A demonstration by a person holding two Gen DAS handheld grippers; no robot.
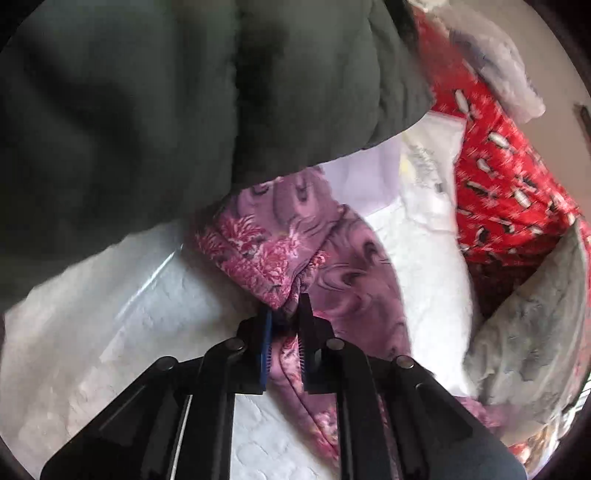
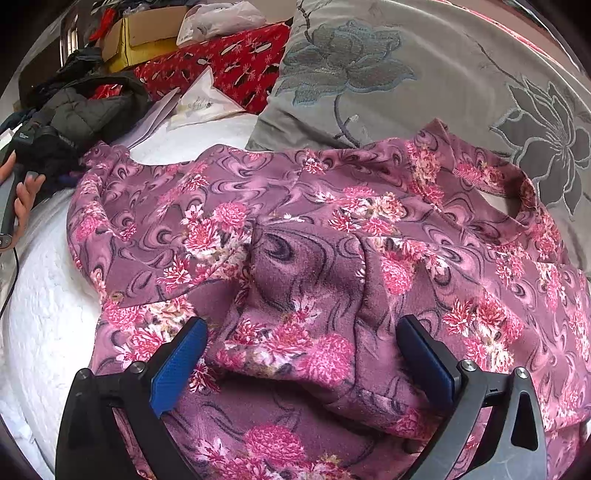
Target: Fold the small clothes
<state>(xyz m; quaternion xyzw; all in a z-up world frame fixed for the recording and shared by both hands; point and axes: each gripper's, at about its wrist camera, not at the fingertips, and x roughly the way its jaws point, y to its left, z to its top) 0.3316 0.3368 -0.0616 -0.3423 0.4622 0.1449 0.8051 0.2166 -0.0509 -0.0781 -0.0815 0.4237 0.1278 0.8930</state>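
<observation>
A purple floral top (image 2: 314,236) lies spread on a white quilted bed (image 2: 48,314), its neck opening at the right and a sleeve folded across its middle. My right gripper (image 2: 301,332) is open, its blue pads on either side of the folded sleeve, just above the cloth. My left gripper (image 1: 286,314) is shut on a bunched corner of the same top (image 1: 258,254) and holds it lifted above the bed (image 1: 110,314). In the right wrist view the left gripper shows only as a dark shape at the top's far left edge.
A dark green padded jacket (image 1: 166,110) hangs close over the left gripper and lies at the far left in the right wrist view (image 2: 88,107). A grey flowered pillow (image 2: 406,81), a red patterned blanket (image 2: 229,62), a cardboard box (image 2: 144,33) and papers (image 2: 199,103) lie beyond.
</observation>
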